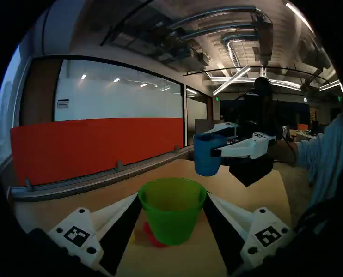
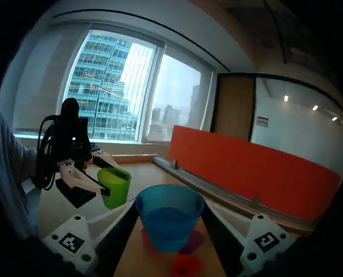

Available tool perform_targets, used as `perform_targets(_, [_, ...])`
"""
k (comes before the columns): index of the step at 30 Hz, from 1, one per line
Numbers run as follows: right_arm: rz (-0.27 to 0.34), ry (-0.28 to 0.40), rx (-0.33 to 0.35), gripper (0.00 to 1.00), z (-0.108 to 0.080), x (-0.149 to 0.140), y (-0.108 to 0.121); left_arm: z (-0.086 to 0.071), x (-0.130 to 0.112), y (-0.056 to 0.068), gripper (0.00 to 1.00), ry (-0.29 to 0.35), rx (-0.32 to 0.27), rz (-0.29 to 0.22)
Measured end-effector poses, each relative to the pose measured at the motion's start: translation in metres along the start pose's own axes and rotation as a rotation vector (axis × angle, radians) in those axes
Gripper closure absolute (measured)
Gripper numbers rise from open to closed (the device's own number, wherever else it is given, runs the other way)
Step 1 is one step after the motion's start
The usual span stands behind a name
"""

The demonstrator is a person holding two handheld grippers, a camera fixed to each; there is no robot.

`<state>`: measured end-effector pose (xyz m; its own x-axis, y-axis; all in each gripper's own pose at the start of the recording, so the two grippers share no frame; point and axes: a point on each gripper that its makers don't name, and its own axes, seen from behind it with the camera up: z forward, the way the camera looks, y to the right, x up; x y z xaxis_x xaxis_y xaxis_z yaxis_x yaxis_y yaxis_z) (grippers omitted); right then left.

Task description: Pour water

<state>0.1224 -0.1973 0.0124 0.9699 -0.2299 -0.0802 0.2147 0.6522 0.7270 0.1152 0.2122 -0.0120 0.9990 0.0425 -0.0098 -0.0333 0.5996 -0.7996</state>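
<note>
Wooden table point(image 1: 185, 261); orange panel point(image 1: 97, 145); window point(image 2: 116, 101), towers outside.

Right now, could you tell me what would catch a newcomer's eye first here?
A green cup clamped in the left gripper and a blue cup in the right gripper, both lifted over a wooden table. Behind them runs a bright orange panel.

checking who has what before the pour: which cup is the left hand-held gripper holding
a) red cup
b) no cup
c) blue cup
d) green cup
d: the green cup sits clamped between the fingers of the left hand-held gripper, while the blue cup is held in the right hand-held gripper.
</note>
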Motion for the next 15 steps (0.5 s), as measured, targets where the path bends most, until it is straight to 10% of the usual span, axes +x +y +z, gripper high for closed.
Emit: perform_targets(15, [-0.137, 0.019, 0.001, 0.08, 0.01, 0.029, 0.006, 0.007, -0.004, 0.016, 0.11, -0.002, -0.025, -0.005])
